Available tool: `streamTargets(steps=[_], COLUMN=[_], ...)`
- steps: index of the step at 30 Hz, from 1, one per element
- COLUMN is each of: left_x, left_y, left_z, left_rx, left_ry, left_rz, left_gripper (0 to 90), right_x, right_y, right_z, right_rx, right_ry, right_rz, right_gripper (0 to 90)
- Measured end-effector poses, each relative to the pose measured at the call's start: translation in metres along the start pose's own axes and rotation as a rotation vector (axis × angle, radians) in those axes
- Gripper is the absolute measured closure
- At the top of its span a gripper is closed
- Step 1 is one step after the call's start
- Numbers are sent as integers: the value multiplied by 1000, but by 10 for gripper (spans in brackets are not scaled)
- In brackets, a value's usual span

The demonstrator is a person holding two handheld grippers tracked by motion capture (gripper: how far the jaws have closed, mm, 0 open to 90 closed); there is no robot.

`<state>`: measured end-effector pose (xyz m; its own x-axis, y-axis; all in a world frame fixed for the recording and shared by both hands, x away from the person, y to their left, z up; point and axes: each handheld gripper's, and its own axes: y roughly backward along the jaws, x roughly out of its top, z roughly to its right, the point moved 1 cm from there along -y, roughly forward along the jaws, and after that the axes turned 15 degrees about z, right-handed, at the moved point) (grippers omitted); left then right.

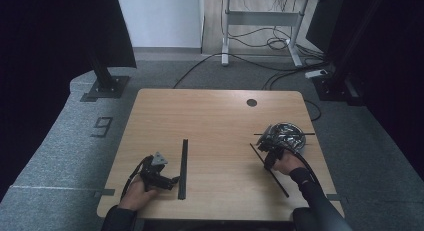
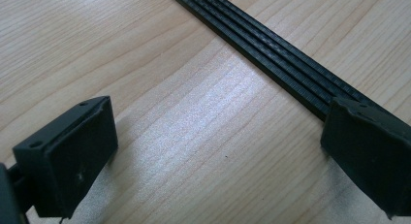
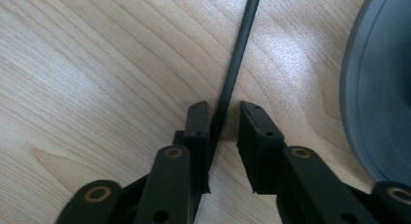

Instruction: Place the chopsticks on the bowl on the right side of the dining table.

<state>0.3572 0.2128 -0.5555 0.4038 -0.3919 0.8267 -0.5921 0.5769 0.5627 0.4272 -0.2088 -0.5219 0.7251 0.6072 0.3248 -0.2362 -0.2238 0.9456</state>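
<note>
Thin rod (image 3: 231, 73) runs forward between right gripper (image 3: 224, 116) jaws, against the left jaw, gap to the right jaw. Round dish (image 3: 375, 93) off beyond the right jaw. Flat ribbed strip (image 2: 271, 54) passes under the left gripper (image 2: 218, 136) right jaw; bare table (image 2: 194, 136) between those jaws.

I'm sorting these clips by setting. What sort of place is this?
Probably a lab or workshop corner set up for recording. A small wooden table stands on grey carpet between black stands, with loose cables under a desk behind.
</note>
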Motion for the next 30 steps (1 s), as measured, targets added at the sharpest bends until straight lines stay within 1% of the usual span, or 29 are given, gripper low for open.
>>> streamTargets(steps=[1, 2, 5, 9, 10, 12, 15, 22, 30], left_x=[0, 0, 0, 0, 0, 0, 0, 0, 0], left_y=[0, 0, 0, 0, 0, 0, 0, 0, 0], left_z=[0, 0, 0, 0, 0, 0, 0, 0, 0], left_rx=[0, 0, 0, 0, 0, 0, 0, 0, 0], left_ry=[0, 0, 0, 0, 0, 0, 0, 0, 0], left_rz=[0, 0, 0, 0, 0, 0, 0, 0, 0], left_gripper=[0, 0, 0, 0, 0, 0, 0, 0, 0], right_x=[0, 1, 2, 4, 6, 7, 6, 6, 5], right_y=[0, 0, -1, -2, -2, -3, -2, -2, -2], right_z=[0, 1, 1, 2, 2, 1, 3, 1, 2], right_rx=[0, 0, 11, 20, 20, 22, 32, 21, 32], right_ry=[0, -4, -5, -9, -8, -5, -10, 5, 7], right_rz=[0, -9, -21, -36, -53, -60, -54, -55, -45], right_gripper=[765, 800, 851, 855, 856, 857, 858, 858, 860])
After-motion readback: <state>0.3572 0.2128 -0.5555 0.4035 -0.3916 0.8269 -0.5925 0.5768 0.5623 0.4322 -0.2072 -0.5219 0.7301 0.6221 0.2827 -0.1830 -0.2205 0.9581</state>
